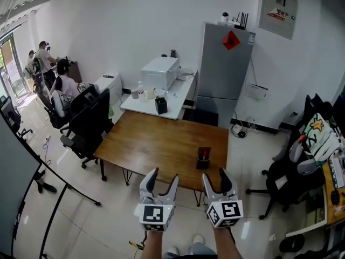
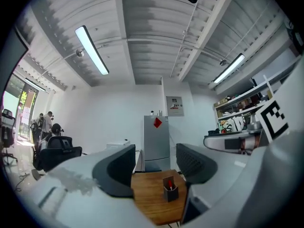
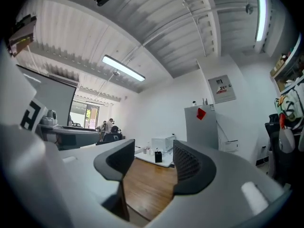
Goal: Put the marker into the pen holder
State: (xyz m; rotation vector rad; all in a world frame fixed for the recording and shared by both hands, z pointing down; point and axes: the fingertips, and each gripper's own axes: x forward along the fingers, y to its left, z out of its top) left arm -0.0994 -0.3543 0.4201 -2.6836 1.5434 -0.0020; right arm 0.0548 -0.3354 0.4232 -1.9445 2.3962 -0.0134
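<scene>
On the wooden table, at eleven o'clock from my right gripper, stands the pen holder with the red marker already upright inside. I judge the marker light, stiff and slick, so mid-barrel is the place to pinch. The right gripper and left gripper both gape wide, holding nothing.

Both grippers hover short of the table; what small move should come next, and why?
Probably just lower both to rest: a red marker already stands in the pen holder on the wooden table, and the left gripper and right gripper are open, empty.
</scene>
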